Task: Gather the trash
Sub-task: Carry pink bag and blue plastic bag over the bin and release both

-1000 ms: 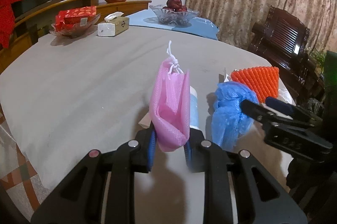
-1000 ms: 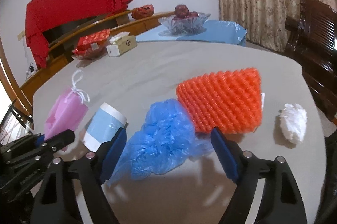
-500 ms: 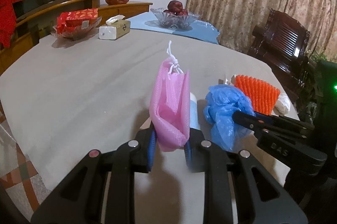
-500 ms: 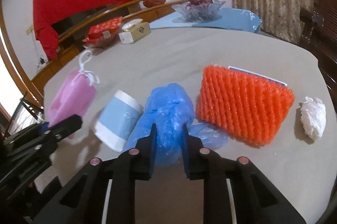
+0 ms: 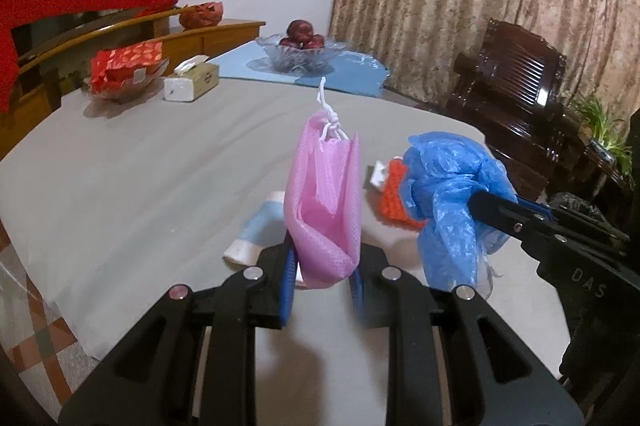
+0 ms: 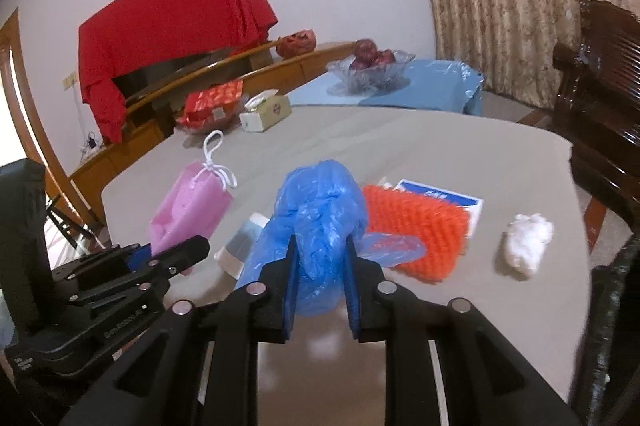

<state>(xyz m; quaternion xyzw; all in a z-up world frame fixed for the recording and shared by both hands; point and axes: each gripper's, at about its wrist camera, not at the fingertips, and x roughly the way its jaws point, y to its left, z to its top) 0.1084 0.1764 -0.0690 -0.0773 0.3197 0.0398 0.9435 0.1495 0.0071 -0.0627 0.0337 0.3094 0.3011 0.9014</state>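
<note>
My left gripper (image 5: 323, 260) is shut on the lower end of a pink mesh drawstring bag (image 5: 326, 193), which stands up off the grey table (image 5: 140, 165). My right gripper (image 6: 320, 258) is shut on a crumpled blue plastic bag (image 6: 320, 201), held above the table. From the left wrist view, that blue plastic bag (image 5: 448, 185) hangs at the right. A pale blue paper cup (image 6: 240, 246) lies on its side between the two grippers. An orange foam net (image 6: 416, 230) lies on a blue and white card (image 6: 440, 197). A white crumpled tissue (image 6: 526, 244) sits further right.
At the table's far side are a tissue box (image 5: 192, 81), a glass fruit bowl (image 5: 300, 53) on a blue mat, and a dish of red packets (image 5: 124, 69). A dark wooden chair (image 5: 516, 93) stands by the right edge. Curtains hang behind.
The right gripper went from wide open around the blue plastic bag to shut on it and raised it off the table. The left gripper rose a little, still holding the pink bag.
</note>
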